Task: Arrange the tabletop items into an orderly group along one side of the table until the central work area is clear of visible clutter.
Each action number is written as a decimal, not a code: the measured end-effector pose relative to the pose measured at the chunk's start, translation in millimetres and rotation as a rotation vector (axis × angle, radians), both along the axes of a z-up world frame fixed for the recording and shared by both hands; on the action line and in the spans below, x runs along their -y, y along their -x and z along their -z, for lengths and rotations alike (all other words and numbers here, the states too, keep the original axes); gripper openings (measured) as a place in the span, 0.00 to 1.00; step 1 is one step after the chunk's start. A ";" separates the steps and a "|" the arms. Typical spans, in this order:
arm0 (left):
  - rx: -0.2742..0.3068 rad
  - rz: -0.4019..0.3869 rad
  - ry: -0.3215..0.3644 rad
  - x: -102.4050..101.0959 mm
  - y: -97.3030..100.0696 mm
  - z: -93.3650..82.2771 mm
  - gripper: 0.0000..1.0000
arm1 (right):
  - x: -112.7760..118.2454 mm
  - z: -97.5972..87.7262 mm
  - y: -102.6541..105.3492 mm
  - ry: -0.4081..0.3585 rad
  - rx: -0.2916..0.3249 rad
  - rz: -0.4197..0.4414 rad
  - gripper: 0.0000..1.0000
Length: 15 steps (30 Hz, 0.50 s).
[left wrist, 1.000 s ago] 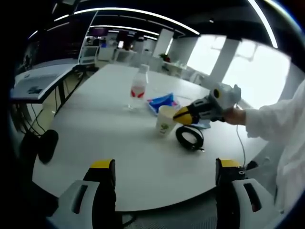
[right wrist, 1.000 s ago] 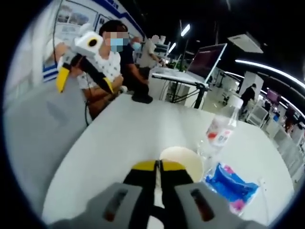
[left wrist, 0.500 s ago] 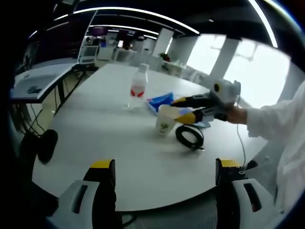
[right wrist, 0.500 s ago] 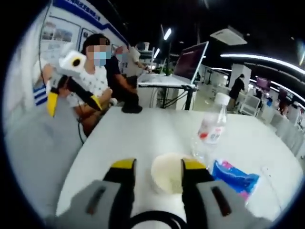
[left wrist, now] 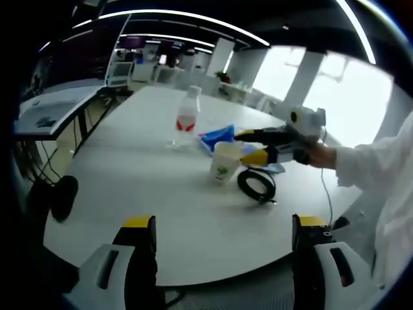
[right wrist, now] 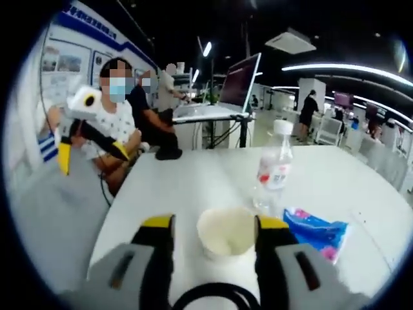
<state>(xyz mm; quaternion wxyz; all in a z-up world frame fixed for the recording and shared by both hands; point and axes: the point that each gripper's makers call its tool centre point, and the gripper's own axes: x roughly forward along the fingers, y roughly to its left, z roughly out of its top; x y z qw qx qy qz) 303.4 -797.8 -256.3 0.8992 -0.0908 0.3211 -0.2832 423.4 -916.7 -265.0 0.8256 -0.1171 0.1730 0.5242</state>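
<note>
Right gripper view: the right claw (right wrist: 216, 236) is held open, and a white paper cup (right wrist: 225, 233) is seen standing between its yellow-tipped jaws, with no contact that can be made out. A black cable coil (right wrist: 210, 298) is seen below the cup, a clear bottle (right wrist: 272, 169) beyond and right, and a blue packet (right wrist: 316, 233) just right of the right jaw. In the left gripper view, the left claw (left wrist: 219, 226) is held open, well short of the cup (left wrist: 225, 161) on the white table (left wrist: 129, 181).
</note>
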 end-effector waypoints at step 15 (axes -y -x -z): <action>-0.001 0.030 0.005 4.4 -0.7 -1.2 0.84 | 36.0 -6.4 12.7 -0.012 -0.014 0.088 0.51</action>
